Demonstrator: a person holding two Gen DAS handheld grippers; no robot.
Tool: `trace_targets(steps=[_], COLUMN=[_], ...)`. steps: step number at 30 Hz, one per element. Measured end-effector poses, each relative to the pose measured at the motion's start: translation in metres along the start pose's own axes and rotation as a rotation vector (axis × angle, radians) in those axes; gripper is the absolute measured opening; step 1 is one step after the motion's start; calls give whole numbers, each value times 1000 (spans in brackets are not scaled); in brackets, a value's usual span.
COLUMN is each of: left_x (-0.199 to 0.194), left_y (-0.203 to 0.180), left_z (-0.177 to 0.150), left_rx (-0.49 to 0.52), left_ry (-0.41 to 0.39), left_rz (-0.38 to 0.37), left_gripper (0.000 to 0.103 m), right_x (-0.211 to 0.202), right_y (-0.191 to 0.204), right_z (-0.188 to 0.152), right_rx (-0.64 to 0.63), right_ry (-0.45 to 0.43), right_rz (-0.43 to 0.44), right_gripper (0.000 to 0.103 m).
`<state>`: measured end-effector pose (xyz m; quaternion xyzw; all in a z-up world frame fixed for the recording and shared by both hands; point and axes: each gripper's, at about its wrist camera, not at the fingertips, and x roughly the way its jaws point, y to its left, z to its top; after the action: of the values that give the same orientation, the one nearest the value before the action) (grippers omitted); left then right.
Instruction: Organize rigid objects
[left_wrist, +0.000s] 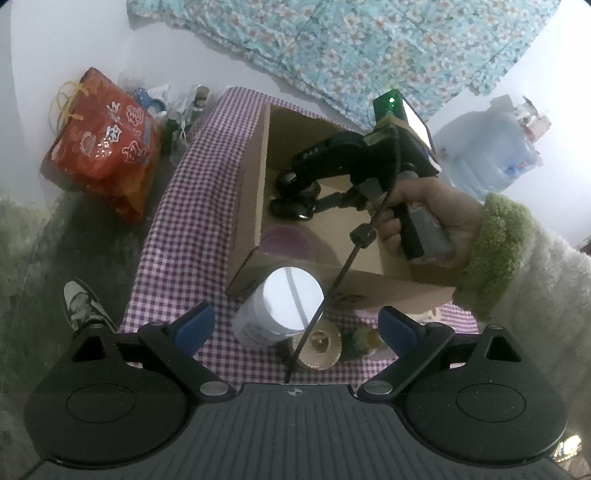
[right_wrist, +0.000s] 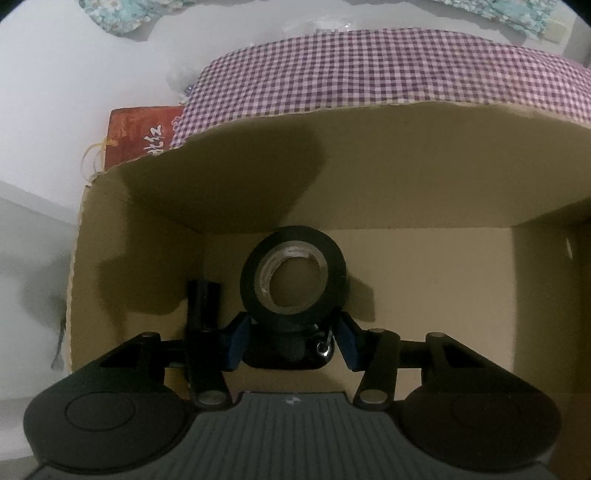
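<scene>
Purple-and-white checked cloth (left_wrist: 177, 206) covers the table, with a red crinkly bag (left_wrist: 107, 144) off to the left, an open brown cardboard box (left_wrist: 255, 177) in the middle and a white plastic jar with a shiny lid (left_wrist: 280, 314) just in front of it. The left gripper (left_wrist: 297, 321) hangs wide open above that jar, holding nothing. Over in the box, the right gripper (right_wrist: 291, 339) has its blue pads right beside a black roll of tape (right_wrist: 293, 275) resting on the floor, so I think it is putting the roll away; next it likely needs to let go and lift straight out.

Left wrist overlooks the cardboard box (left_wrist: 258, 192); right wrist peers closely inside.
</scene>
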<state>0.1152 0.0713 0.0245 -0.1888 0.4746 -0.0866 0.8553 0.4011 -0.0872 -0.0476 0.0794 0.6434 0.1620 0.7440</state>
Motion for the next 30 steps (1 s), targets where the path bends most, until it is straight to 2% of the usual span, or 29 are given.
trace_targets(steps=[3, 7, 16, 19, 23, 27, 30], left_x=[0, 0, -1, -4, -14, -26, -34], left_y=[2, 2, 1, -1, -6, -14, -23], left_z=[1, 0, 0, 0, 0, -1, -4], left_rx=[-3, -7, -10, -3, 17, 22, 35], left_ry=[-2, -3, -5, -14, -52, -98, -126], left_rz=[-2, -2, 5, 18, 40, 39, 41], left_gripper=[96, 96, 96, 96, 96, 96, 97], right_x=[0, -2, -3, -8, -39, -90, -135], right_y=[0, 0, 4, 7, 5, 3, -2], right_z=[-3, -5, -10, -9, -8, -19, -35], right_rx=[-24, -36, -54, -54, -46, -66, -97], right_ry=[1, 17, 70, 57, 2, -80, -151], right_rz=[-13, -12, -13, 4, 63, 113, 156], right_gripper=[43, 41, 40, 40, 41, 42, 48])
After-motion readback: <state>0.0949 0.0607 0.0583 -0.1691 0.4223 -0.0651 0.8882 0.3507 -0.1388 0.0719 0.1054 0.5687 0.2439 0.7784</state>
